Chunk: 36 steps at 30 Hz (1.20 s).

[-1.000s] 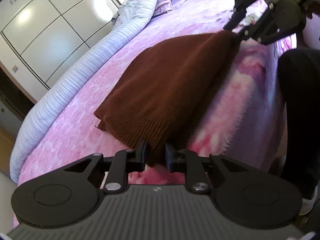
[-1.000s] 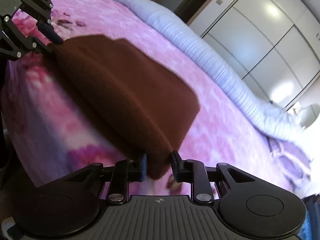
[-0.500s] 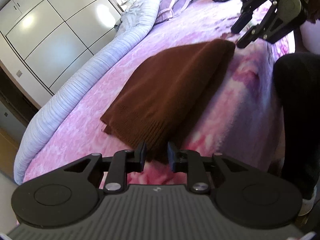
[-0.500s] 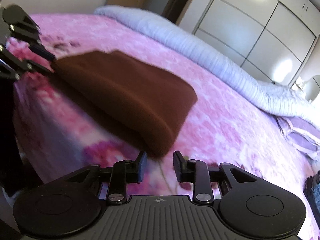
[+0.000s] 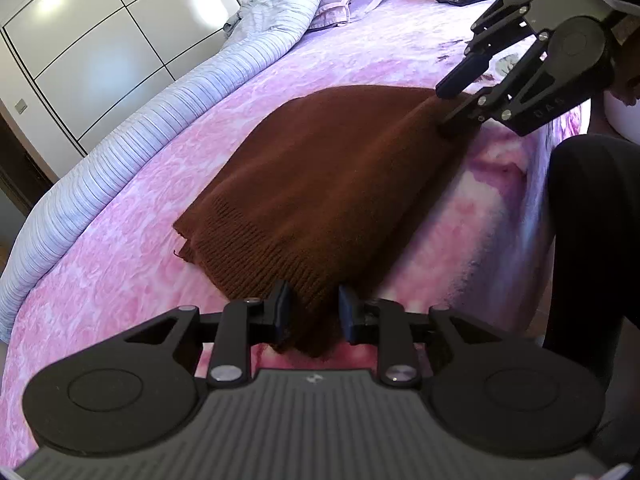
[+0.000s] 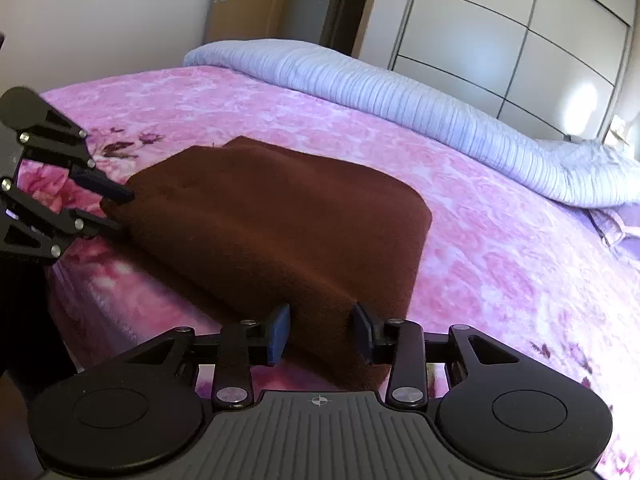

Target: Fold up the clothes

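Brown knit sweater (image 5: 332, 184) lies folded in layers on pink bedspread (image 5: 120, 280), near bed edge. Left gripper (image 5: 312, 312) and right gripper (image 6: 322, 330) each straddle 1 near corner, jaws parted, not clamping. Judged step: re-gripping corners or releasing after fold; cannot tell which.

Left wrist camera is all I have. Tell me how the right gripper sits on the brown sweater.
Observer: In the right wrist view, the right gripper has a finger on either side of a thick folded corner of the brown sweater. Cloth fills the gap, but I cannot tell if it is pinched.
Operator: Check the left gripper from that side.
Observer: The left gripper has one finger above and one below the sweater's far edge.
Operator: Say what lies behind it.
Observer: A wooden door stands beyond the bed.
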### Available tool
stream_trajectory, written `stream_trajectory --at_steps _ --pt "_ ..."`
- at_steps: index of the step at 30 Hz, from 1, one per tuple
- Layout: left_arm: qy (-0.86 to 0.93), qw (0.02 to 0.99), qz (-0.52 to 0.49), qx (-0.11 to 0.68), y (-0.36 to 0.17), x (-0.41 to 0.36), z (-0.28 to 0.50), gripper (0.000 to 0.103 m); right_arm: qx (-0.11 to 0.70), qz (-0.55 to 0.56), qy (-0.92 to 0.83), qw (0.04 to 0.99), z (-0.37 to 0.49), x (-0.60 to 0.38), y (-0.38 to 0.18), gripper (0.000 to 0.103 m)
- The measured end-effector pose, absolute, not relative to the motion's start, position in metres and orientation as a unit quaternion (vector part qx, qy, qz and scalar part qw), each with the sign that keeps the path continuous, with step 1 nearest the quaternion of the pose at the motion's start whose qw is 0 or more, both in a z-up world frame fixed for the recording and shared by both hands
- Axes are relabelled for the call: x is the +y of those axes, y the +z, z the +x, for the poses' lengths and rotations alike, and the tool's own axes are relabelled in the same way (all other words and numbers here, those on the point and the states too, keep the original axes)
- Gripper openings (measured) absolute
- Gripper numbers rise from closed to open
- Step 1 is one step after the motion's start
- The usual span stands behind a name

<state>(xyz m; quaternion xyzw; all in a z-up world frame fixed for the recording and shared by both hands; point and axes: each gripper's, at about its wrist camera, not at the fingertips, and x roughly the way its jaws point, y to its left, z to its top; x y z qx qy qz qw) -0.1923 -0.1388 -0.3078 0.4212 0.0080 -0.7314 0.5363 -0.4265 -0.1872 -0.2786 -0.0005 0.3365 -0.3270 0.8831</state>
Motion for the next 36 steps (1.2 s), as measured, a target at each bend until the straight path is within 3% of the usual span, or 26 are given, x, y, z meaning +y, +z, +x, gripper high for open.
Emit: stream_trajectory --at_steps 13,16,18,21,23,25,36 --pt "-0.730 0.532 0.428 -0.002 -0.312 -0.139 -0.194 0.025 0.355 -0.019 -0.325 0.876 -0.432 -0.185 -0.283 0.046" --pt "-0.728 0.530 0.435 -0.004 -0.311 -0.139 -0.193 0.039 0.371 -0.037 -0.326 0.869 -0.434 -0.181 -0.280 0.046" --pt "-0.725 0.532 0.437 -0.017 -0.307 -0.135 -0.191 0.042 0.381 -0.071 -0.325 0.862 -0.436 -0.174 -0.278 0.048" --pt "-0.725 0.537 0.431 -0.029 -0.302 -0.129 -0.189 0.052 0.400 -0.143 -0.320 0.847 -0.439 -0.164 -0.280 0.066" --pt "-0.730 0.537 0.422 -0.032 -0.298 -0.125 -0.186 0.060 0.412 -0.193 -0.313 0.833 -0.440 -0.158 -0.284 0.069" --pt "-0.734 0.537 0.415 -0.030 -0.294 -0.123 -0.185 0.062 0.421 -0.206 -0.305 0.829 -0.441 -0.158 -0.287 0.069" --pt "-0.740 0.546 0.391 -0.016 -0.272 -0.156 -0.181 0.062 0.319 -0.031 -0.288 0.902 -0.423 -0.232 -0.218 0.069"
